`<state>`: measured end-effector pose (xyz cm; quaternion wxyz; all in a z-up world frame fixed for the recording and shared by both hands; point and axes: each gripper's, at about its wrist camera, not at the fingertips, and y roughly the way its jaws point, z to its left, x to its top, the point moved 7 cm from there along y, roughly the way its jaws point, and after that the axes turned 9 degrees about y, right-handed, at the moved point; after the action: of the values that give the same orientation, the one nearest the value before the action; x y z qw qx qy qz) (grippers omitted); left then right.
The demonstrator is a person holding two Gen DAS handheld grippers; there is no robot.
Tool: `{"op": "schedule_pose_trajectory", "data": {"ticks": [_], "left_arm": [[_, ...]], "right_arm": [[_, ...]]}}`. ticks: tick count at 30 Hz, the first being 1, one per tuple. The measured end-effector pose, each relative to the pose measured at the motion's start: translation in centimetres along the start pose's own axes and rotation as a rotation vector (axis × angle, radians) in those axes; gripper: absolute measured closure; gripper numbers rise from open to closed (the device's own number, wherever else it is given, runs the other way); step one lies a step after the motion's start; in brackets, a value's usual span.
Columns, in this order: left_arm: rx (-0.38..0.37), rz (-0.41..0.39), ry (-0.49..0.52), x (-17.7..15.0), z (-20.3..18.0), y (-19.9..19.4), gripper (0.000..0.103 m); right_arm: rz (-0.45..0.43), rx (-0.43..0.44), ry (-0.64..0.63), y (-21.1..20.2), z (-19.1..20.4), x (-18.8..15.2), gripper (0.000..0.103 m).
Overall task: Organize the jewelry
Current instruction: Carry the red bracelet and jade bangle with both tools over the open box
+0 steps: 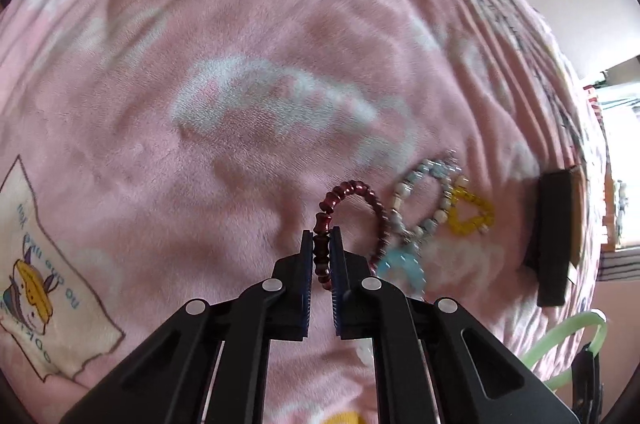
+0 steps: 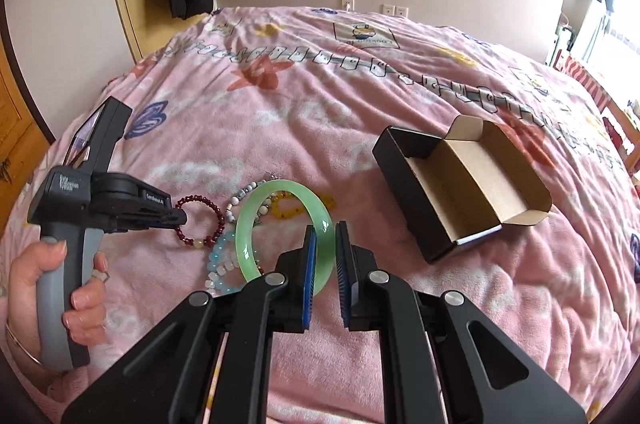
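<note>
Pink plush blanket [image 2: 320,112], printed with flowers and cartoon patches, covers a wide bed that fills both views. Near the middle of the bed lies a small cluster of jewelry.

The left tongs [image 1: 322,236] are clamped on a dark red beaded bracelet [image 1: 352,200]; its beads sit pinched between the two blue pads while the rest of the loop arcs away beyond the tips. In the right wrist view the same left tongs [image 2: 182,218] reach in from the left, gripped by a person's hand [image 2: 60,288], and the dark red beaded bracelet [image 2: 200,220] hangs from their tip.

The right tongs [image 2: 325,234] are clamped on a pale green bangle [image 2: 256,220], which stands upright on edge in the grip, its ring rising over the other pieces.

Still lying on the blanket are a white and pale blue beaded bracelet [image 1: 424,192], a yellow beaded bracelet [image 1: 472,214] just beside it, and a light blue beaded bracelet [image 2: 218,260] partly behind the bangle.

To the right, well apart from the cluster, an open black cardboard box [image 2: 460,184] with a brown inside rests on the blanket, flaps up.
</note>
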<state>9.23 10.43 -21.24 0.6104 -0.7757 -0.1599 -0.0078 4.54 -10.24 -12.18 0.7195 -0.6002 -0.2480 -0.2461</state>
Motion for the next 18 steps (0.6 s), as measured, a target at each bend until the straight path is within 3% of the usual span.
{"op": "schedule_pose_trajectory", "data": {"ticks": [8, 18], "left_arm": [[0.038, -0.117, 0.095, -1.3, -2.9, -4.5, 0.094], [0.055, -0.210, 0.280, -1.2, -11.3, -8.7, 0.094]], "right_arm": [[-0.032, 0.006, 0.055, -3.0, -1.9, 0.5, 0.092], [-0.065, -0.005, 0.148, -5.5, -6.2, 1.1, 0.092]]}}
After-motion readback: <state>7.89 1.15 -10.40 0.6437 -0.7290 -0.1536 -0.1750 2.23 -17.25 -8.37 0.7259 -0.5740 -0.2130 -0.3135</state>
